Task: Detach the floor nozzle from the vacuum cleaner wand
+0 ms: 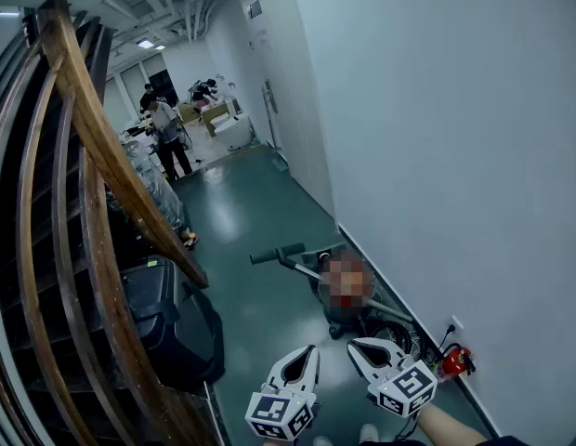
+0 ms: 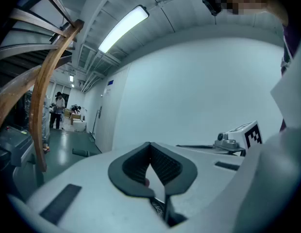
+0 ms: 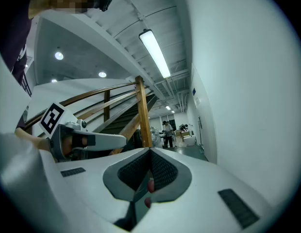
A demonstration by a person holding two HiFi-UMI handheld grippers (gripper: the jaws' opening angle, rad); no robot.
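Progress: nothing done | vacuum cleaner (image 1: 358, 321) on the floor (image 1: 255, 207) by right wall (image 1: 437, 156), wand (image 1: 305, 269) angling far-left; floor nozzle not discernible | left gripper (image 1: 311, 349), right gripper (image 1: 354, 344): near, well apart from it; fingers pressed together, empty | Left: approach, grip, detach.

Your floor (image 1: 260, 221) looks glossy green and reflective; the stair rail (image 1: 102, 137) is smooth varnished wood; the wall (image 1: 455, 156) is matt white; your left tool (image 2: 150, 145) is smooth white plastic, its dark pads (image 2: 167, 166) ribbed.
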